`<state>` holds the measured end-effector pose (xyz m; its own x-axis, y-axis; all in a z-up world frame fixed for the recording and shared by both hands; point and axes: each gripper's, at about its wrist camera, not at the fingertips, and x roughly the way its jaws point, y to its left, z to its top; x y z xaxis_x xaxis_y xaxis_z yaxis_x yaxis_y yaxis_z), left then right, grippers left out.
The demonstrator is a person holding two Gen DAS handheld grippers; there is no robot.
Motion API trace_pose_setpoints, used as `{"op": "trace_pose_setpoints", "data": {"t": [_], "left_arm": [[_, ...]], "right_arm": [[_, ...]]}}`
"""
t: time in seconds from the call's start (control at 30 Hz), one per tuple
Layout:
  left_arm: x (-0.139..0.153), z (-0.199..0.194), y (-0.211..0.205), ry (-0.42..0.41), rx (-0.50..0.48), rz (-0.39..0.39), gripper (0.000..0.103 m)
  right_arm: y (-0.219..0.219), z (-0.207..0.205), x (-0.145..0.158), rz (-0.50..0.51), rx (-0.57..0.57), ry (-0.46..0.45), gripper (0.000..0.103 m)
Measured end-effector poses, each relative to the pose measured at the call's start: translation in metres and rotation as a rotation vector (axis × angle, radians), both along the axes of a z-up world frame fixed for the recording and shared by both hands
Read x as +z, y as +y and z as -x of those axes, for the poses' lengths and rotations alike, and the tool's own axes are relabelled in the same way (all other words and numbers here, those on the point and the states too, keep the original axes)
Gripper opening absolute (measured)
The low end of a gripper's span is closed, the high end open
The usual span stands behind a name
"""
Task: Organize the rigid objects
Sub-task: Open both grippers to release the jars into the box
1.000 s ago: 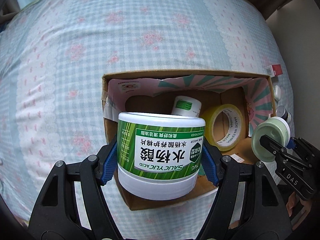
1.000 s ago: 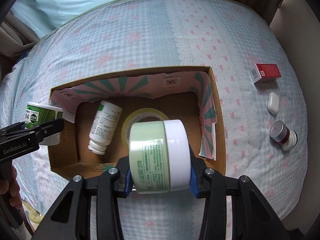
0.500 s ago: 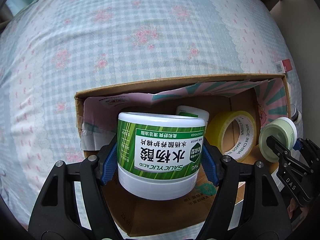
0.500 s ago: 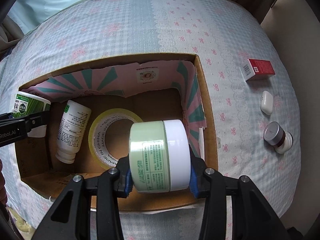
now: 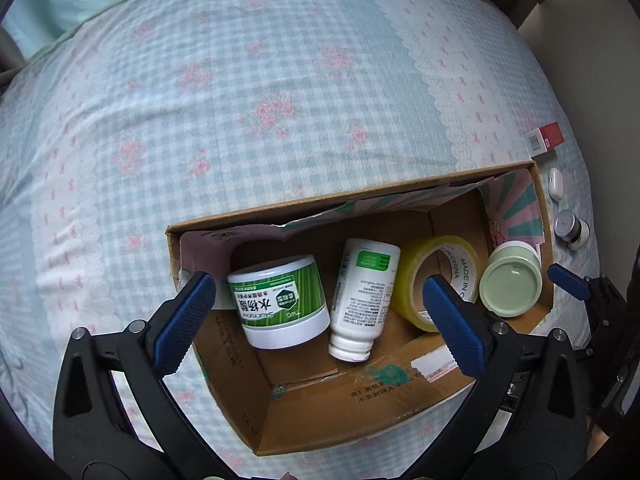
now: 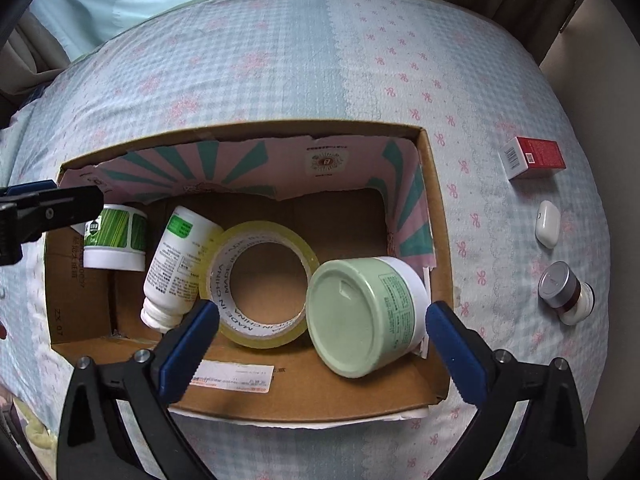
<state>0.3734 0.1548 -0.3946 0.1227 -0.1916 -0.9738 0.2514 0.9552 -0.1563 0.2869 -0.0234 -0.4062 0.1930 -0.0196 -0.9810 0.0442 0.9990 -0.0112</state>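
While both pairs of tongs hang over it pointing steeply down, the cardboard box [image 6: 436,216] sits on the checked bedspread [image 6: 280,60] with four things on its floor. Its inner walls carry pink paper with teal rays. The left gripper [image 5: 320,320] has just sprung its jaws wide, and the green-striped jar [image 5: 280,304] lies below and between them, free of both pads, near the box's left wall, white cap toward the camera. The right gripper [image 6: 320,340] has likewise just let its jaws fly apart; the pale green jar [image 6: 364,312] rests on its side beneath them in the right corner, untouched, its base turned up. Between the two jars lie the yellow tape roll [image 6: 260,284], marked MADE IN CHINA, and a white pill bottle [image 6: 176,268] on its side, leaning against the roll. Outside the box, on the right, are a red carton [image 6: 536,156], a white earbud case [image 6: 548,224] and a small silver-capped jar [image 6: 564,292]. In the right view the left tongs cover part of the striped jar; fine label print is unreadable.
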Motion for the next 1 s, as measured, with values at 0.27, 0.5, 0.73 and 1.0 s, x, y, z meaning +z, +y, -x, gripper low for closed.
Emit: {"op": "trace_pose_setpoints", "data": {"t": [0.27, 0.5, 0.73, 1.0], "left_arm": [[0.008, 0.007, 0.001, 0.004, 0.006, 0.000, 0.103], [0.032, 0.018, 0.010, -0.016, 0.022, -0.007, 0.103], [0.087, 0.041, 0.024, -0.069, 0.044, -0.014, 0.103], [0.156, 0.080, 0.012, -0.155, -0.016, -0.047, 0.103]], "right_arm": [[0.001, 0.003, 0.001, -0.022, -0.016, 0.003, 0.103], [0.004, 0.010, 0.030, -0.024, 0.007, -0.013, 0.103], [0.015, 0.025, 0.080, -0.037, 0.038, -0.055, 0.103], [0.011, 0.055, 0.145, -0.005, 0.034, -0.081, 0.103]]}}
